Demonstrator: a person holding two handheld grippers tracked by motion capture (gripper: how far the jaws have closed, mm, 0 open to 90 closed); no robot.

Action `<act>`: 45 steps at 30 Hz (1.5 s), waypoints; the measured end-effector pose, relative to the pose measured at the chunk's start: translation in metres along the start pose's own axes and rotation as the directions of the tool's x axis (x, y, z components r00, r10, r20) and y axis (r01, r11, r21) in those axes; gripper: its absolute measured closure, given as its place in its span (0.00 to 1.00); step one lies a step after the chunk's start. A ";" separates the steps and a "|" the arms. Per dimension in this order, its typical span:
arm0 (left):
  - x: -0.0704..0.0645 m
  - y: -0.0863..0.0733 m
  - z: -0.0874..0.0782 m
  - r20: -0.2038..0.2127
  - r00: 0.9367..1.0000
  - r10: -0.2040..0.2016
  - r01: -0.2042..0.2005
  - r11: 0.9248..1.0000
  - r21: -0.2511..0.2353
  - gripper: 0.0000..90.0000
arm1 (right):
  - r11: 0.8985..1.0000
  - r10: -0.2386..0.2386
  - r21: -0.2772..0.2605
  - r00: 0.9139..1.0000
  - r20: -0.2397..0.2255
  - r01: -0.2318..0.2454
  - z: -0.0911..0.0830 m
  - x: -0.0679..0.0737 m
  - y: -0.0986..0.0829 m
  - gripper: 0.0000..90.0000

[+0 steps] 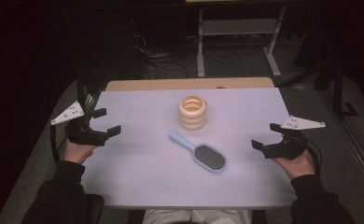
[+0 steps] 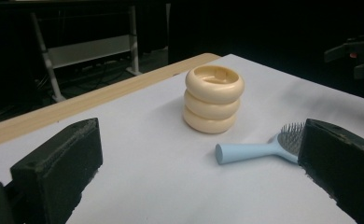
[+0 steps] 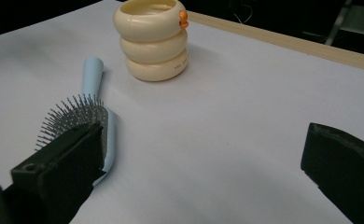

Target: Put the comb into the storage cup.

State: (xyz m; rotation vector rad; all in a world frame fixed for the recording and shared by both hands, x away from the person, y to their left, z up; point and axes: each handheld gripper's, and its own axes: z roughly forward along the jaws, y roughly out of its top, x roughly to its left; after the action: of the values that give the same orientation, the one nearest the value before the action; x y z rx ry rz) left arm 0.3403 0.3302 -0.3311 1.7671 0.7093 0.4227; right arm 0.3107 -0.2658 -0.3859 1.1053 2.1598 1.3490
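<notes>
A cream holder shaped like three stacked rings [image 1: 192, 112] [image 2: 213, 98] [image 3: 152, 39] stands upright at the table's middle back, with a small orange knob on its rim. In front of it lies a light blue hairbrush [image 1: 199, 152] [image 2: 259, 148] [image 3: 92, 100], bristles up, handle pointing back left. My left gripper [image 1: 106, 122] [image 2: 199, 172] hovers open at the table's left edge. At the right edge my right gripper [image 1: 266, 136] [image 3: 203, 177] is open too. Nothing sits between either pair of jaws.
A white sheet [image 1: 147, 177] covers the table, with a wooden strip [image 1: 171, 84] showing along the far edge. Beyond it, a white metal shelf frame [image 1: 238, 28] and loose cables lie on the dark floor.
</notes>
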 end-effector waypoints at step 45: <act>-0.002 0.034 0.097 0.142 0.989 0.045 -0.068 0.984 0.164 0.00 | 1.000 -0.022 0.021 1.000 -0.020 0.022 0.006 0.003 0.000 0.00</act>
State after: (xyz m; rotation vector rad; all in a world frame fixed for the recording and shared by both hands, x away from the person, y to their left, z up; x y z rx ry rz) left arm 0.4063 0.2510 -0.3283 1.9595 0.6125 0.2821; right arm 0.3124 -0.2599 -0.3882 1.0773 2.1984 1.3364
